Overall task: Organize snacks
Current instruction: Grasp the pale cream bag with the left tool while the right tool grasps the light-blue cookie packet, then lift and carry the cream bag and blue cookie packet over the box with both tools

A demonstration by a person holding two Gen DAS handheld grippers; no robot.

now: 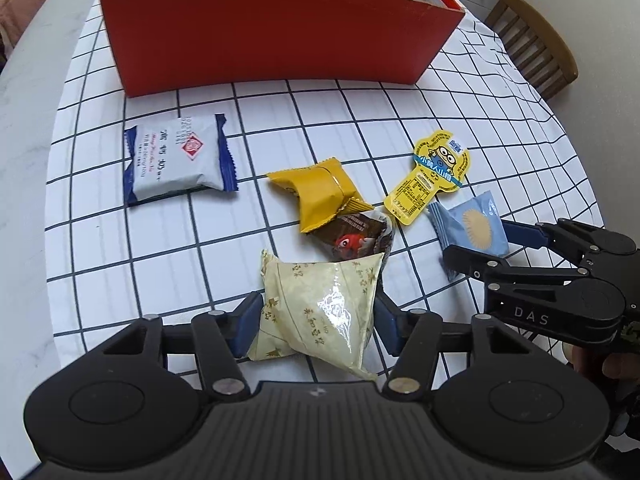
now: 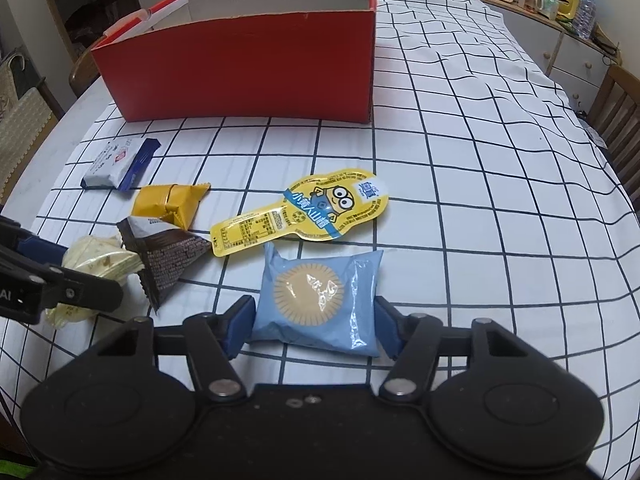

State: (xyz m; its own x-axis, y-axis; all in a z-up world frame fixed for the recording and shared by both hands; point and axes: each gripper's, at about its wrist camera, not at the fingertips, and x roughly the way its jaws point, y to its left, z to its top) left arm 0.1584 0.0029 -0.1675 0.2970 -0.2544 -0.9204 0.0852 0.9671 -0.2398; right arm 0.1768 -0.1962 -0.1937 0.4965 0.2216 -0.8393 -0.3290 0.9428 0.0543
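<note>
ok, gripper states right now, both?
Left gripper: shut on the cream snack packet.
Right gripper: shut on the blue snack packet.

Red box, white black-grid tablecloth, cream packet, light-blue packet, yellow wrapper

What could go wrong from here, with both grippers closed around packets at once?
The left gripper pinches the cream foil packet that overlaps the brown wrapper; lifting may drag it along. The right gripper holds the slippery light-blue packet near its rear; it could droop or slip. The tall red cardboard box wall might catch either packet.
</note>
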